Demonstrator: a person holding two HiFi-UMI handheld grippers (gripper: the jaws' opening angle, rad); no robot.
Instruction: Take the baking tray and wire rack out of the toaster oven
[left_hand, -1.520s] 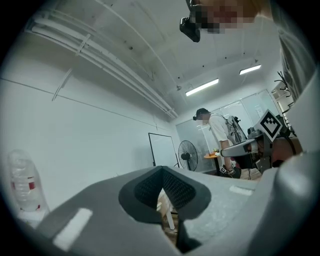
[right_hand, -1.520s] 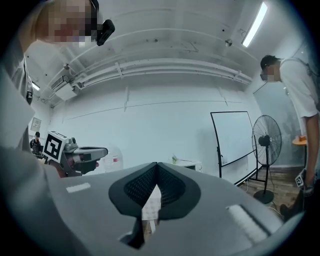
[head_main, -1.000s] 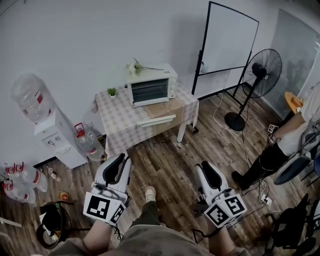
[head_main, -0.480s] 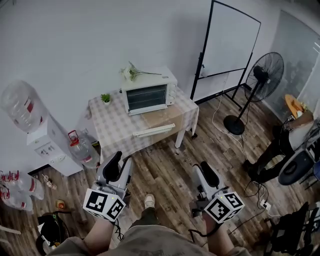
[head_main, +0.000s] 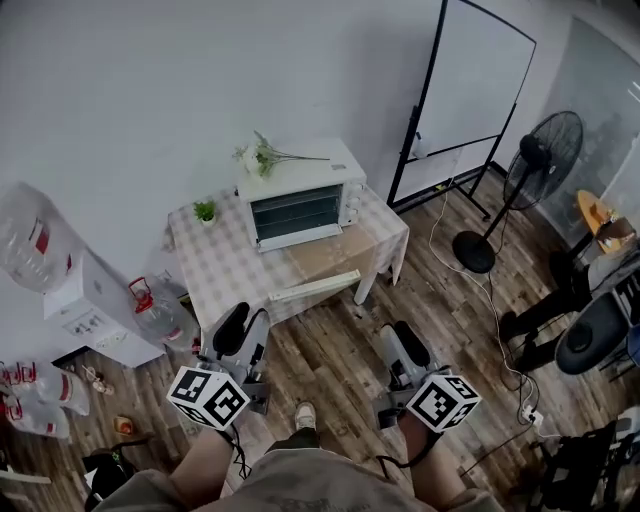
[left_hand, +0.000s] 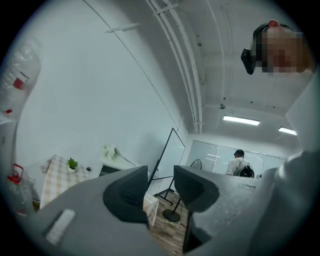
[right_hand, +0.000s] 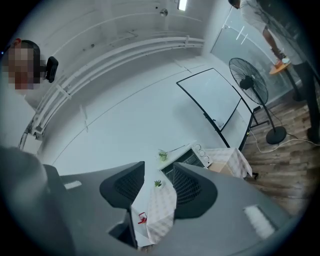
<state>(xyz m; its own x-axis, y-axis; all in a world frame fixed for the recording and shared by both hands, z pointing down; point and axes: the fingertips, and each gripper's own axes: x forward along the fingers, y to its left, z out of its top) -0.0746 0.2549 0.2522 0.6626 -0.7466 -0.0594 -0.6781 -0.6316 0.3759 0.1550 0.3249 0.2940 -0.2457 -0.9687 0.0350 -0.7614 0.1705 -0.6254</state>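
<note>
A white toaster oven (head_main: 300, 200) stands on a table with a checked cloth (head_main: 220, 270), its glass door shut. Dark bars show behind the glass; I cannot tell the tray from the rack. My left gripper (head_main: 245, 322) and right gripper (head_main: 395, 335) hang low over the wood floor, short of the table's front edge. Both are open with nothing between the jaws. The left gripper view shows its gripper (left_hand: 160, 185) and the oven (left_hand: 111, 169) far off. In the right gripper view, the oven (right_hand: 187, 157) sits beyond that gripper (right_hand: 157, 187).
Flowers (head_main: 262, 157) lie on the oven and a small potted plant (head_main: 206, 211) stands beside it. A white strip (head_main: 313, 287) lies along the table front. A water dispenser (head_main: 85, 310) and jug (head_main: 150, 305) stand left. Whiteboard (head_main: 470, 80), fan (head_main: 540, 160) and a person (head_main: 560, 300) are right.
The table and oven have come closer and sit lower in the head view. Both grippers stayed open and low, now nearer the table's front edge.
</note>
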